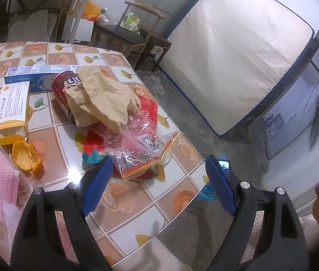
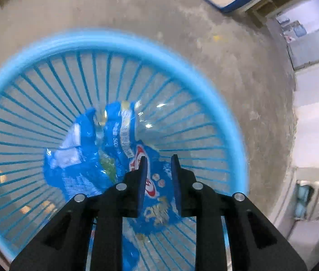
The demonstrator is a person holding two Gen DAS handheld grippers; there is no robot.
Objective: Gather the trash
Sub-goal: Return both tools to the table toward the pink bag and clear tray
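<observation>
Through the right wrist camera I see the blue snack bag [image 2: 85,164] lying crumpled in the bottom of the blue slatted trash basket [image 2: 207,83], which stands on the bare concrete floor [image 2: 182,22]. My right gripper [image 2: 158,167] hangs over the basket with its pads a narrow gap apart and nothing between them; the bag shows through that gap, below. Only the left wrist camera shows me what remains on the tiled table [image 1: 137,194]: a heap made of a crumpled brown paper bag [image 1: 105,97], a red cartoon can [image 1: 65,88] on its side under it, and a clear plastic wrapper [image 1: 134,140] over a red packet [image 1: 141,171]. Left of the heap lie an orange peel [image 1: 26,155], a yellow-and-white box [image 1: 11,110] and a blue-and-white box [image 1: 33,76]. My left gripper [image 1: 159,180] spreads wide and holds nothing, near the red packet. Beyond the table stand a chair [image 1: 132,31] and a leaning mattress [image 1: 234,52].
</observation>
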